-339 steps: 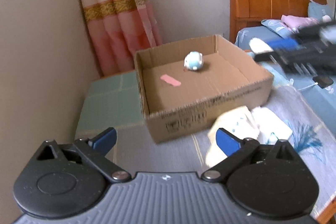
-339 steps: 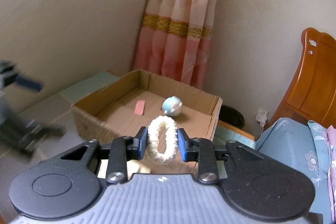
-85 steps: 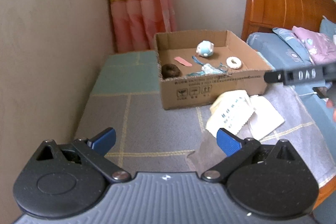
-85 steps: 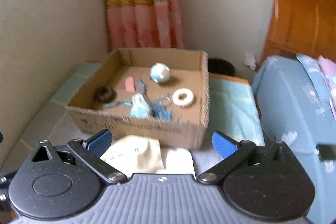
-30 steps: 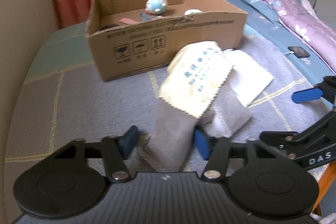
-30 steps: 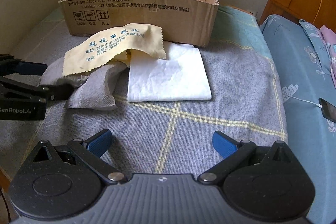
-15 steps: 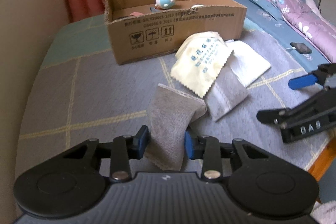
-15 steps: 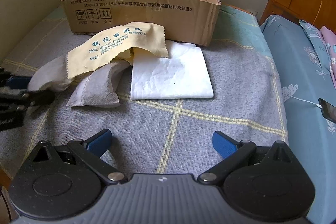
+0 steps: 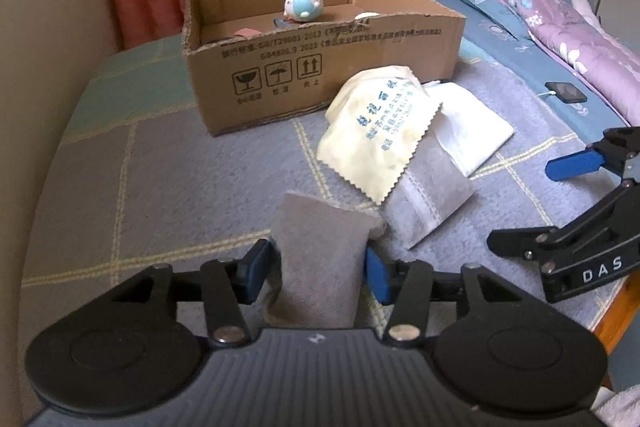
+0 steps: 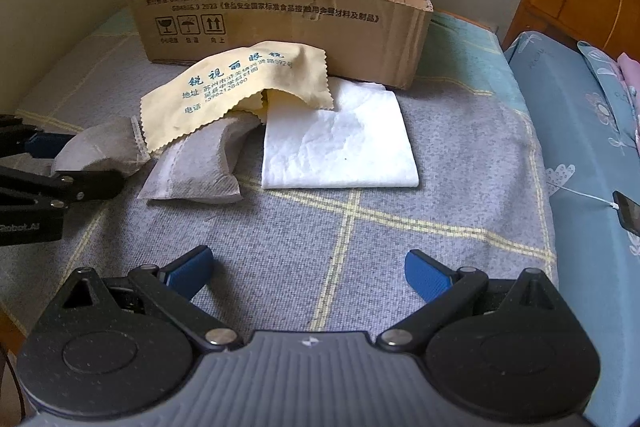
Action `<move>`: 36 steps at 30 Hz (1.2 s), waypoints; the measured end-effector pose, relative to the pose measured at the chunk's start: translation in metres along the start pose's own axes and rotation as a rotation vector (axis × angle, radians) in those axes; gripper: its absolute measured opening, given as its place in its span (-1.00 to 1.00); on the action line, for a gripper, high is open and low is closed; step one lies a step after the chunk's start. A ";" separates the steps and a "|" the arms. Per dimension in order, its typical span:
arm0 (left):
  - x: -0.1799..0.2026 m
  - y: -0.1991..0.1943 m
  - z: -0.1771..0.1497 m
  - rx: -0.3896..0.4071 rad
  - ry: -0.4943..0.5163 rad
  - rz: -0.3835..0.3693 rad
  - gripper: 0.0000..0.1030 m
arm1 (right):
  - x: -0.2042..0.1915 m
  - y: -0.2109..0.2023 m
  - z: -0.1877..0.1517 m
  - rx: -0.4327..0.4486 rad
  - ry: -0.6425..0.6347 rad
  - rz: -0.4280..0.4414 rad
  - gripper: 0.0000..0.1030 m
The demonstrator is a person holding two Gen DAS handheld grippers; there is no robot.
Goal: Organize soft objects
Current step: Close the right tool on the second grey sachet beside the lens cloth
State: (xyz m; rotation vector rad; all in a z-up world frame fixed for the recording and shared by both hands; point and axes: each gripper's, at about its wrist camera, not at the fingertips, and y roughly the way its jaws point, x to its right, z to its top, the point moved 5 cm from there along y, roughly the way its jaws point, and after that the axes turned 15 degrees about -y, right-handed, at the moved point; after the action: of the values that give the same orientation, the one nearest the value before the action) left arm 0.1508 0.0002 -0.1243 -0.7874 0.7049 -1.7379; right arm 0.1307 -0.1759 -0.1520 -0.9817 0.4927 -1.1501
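left wrist view: the left gripper (image 9: pixel 318 269) is clamping its 2 blue pads on a grey fabric pouch (image 9: pixel 320 259), lifting it off the grey checked blanket (image 9: pixel 160 179). right wrist view: the right gripper (image 10: pixel 308 273) is hovering wide apart, gripping nothing, near a white folded cloth (image 10: pixel 340 143), a yellow printed cloth (image 10: pixel 236 87) and a brown cardboard box (image 10: pixel 288 27).

Two grey pouches (image 10: pixel 196 171), one yellow cloth (image 10: pixel 236 87), one white napkin (image 10: pixel 340 143), one box (image 10: pixel 280 27).
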 end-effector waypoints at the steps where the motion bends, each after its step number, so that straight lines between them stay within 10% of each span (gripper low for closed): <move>1: 0.000 0.000 0.000 0.003 -0.006 -0.004 -0.11 | 0.000 0.000 0.000 0.001 -0.001 0.002 1.00; 24: -0.047 -0.009 0.004 0.041 -0.162 0.133 -0.22 | -0.040 -0.020 0.025 0.158 -0.139 0.110 0.97; 36: -0.048 -0.009 0.003 0.040 -0.167 0.131 -0.21 | -0.063 0.013 0.056 0.171 -0.191 0.078 0.47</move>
State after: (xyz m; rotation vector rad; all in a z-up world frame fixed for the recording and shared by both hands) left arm 0.1590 0.0482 -0.1232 -0.8300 0.5934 -1.5445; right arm 0.1567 -0.0953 -0.1434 -0.9047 0.2720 -0.9993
